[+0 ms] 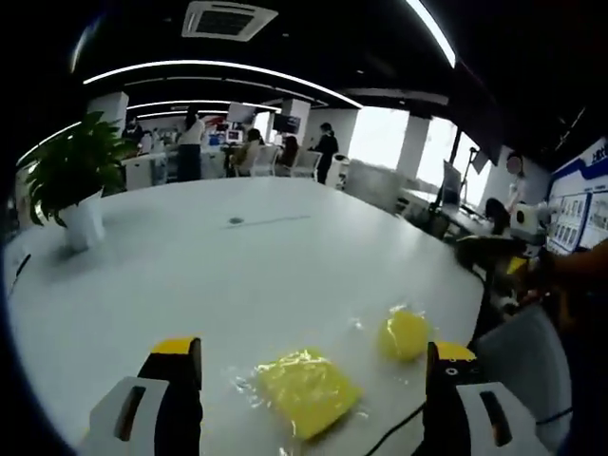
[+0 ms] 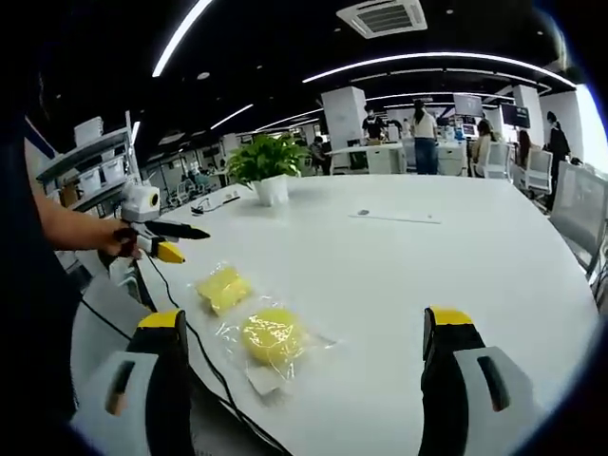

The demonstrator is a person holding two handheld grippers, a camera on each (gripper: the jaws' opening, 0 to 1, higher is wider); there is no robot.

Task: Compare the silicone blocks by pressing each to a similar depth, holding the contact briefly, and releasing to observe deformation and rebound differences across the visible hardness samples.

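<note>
Blocks: two yellow, each in clear wrap, on the white bench near its edge: flat square block, round block.
Left claw: apart, above the square block, holding nothing.
Right claw: apart, holding nothing.
Plant: one.

You have two yellow silicone samples on the white table, each sealed in a clear, crinkled plastic bag. In the left gripper view, the square block lies flat at the near edge, turned corner-on to you, and the round block lies to its right and slightly farther off, apart from it. In the right gripper view, the round block lies nearer, with the square block just beyond it to the left. Both rest undeformed, with nothing touching them.
</note>
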